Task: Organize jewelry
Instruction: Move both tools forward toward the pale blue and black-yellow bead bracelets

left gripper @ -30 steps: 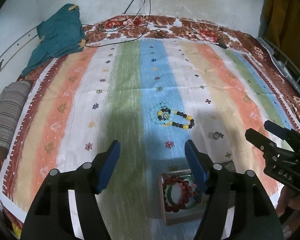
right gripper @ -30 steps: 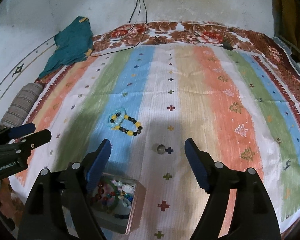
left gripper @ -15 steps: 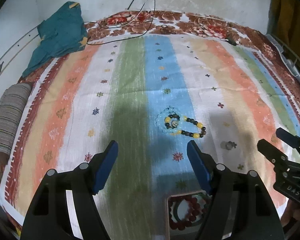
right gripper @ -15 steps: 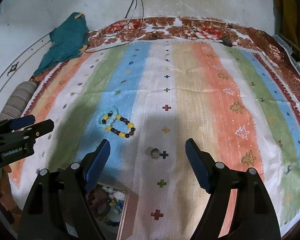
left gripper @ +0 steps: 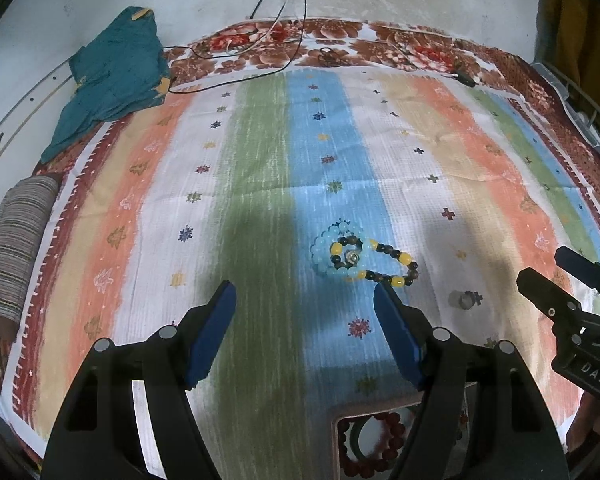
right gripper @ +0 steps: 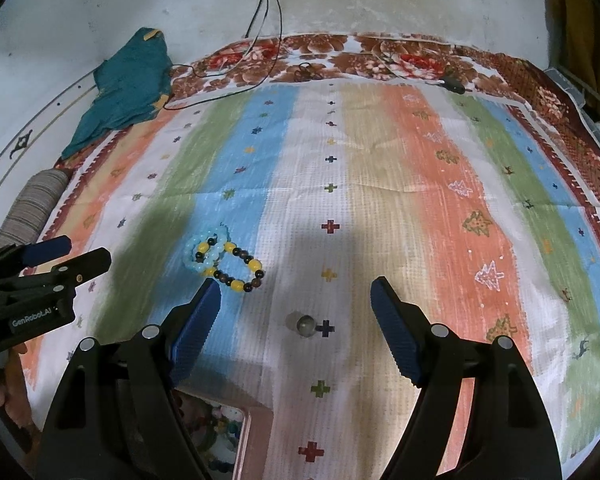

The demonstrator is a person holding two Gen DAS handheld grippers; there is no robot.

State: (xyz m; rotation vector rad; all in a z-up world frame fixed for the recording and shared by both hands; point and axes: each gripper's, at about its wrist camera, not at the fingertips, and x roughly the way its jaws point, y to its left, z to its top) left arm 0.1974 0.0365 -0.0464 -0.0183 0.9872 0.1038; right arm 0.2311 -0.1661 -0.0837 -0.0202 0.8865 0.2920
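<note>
Left gripper [left gripper: 304, 300] wide, nothing between its pads, over the striped cloth [left gripper: 260, 168]; just beyond its right finger, pale blue bracelet [left gripper: 327, 250] overlapped by yellow-and-dark bracelet [left gripper: 396, 266]. Further right, small ring [right gripper: 305, 325] between the right gripper [right gripper: 296, 298] fingers, jaws wide, untouched. Jewelry box [left gripper: 346, 416] below, partly hidden

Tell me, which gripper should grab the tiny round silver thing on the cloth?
Probably the right gripper. The small round silver piece lies on the striped cloth almost between its open jaws. The left gripper, also open, has it off to one side.
</note>
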